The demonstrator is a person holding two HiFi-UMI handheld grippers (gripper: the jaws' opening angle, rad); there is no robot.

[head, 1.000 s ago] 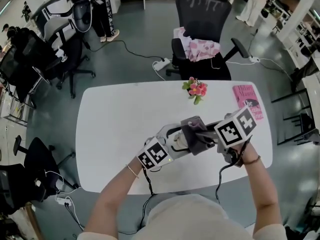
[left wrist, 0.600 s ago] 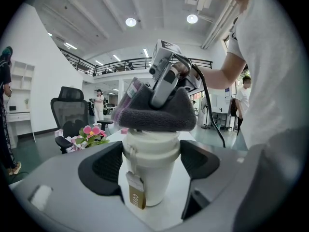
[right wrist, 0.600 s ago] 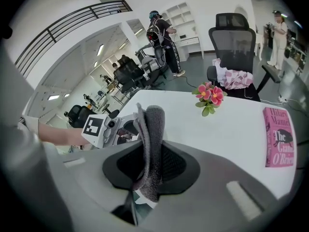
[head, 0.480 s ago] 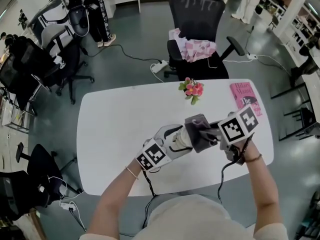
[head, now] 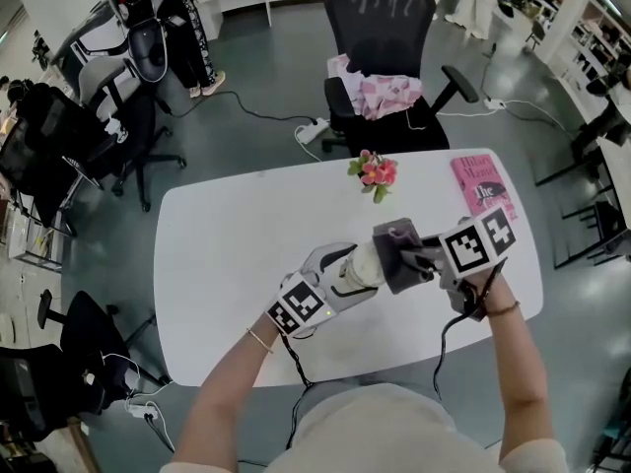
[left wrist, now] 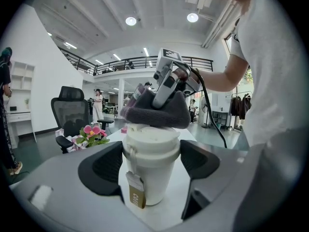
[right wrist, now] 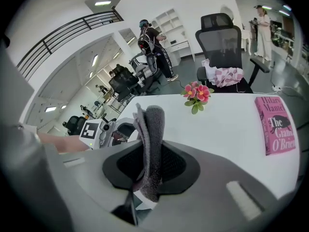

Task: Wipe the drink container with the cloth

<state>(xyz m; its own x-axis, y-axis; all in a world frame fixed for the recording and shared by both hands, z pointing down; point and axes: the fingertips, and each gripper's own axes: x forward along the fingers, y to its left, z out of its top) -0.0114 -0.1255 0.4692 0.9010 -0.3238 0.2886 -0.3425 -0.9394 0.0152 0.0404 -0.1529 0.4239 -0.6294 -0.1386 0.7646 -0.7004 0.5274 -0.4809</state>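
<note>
A cream lidded cup (left wrist: 150,166) with a small hanging tag sits between the jaws of my left gripper (left wrist: 151,164), which is shut on it. In the head view the cup (head: 363,265) is held above the table, lid end toward the right, by the left gripper (head: 340,276). A dark grey cloth (right wrist: 150,144) is pinched in my right gripper (right wrist: 150,166), which is shut on it. The cloth (left wrist: 157,112) presses on the cup's lid, and in the head view the cloth (head: 397,254) covers that end in front of the right gripper (head: 419,261).
The white oval table (head: 227,254) carries a bunch of pink flowers (head: 372,170) at its far edge and a pink book (head: 483,187) at far right. A black office chair (head: 380,28) with pink fabric on it stands behind the table. More chairs stand to the left.
The right gripper and cloth have slid a little right along the cup toward the lid, and more of the cup's body shows. The left gripper keeps its hold.
</note>
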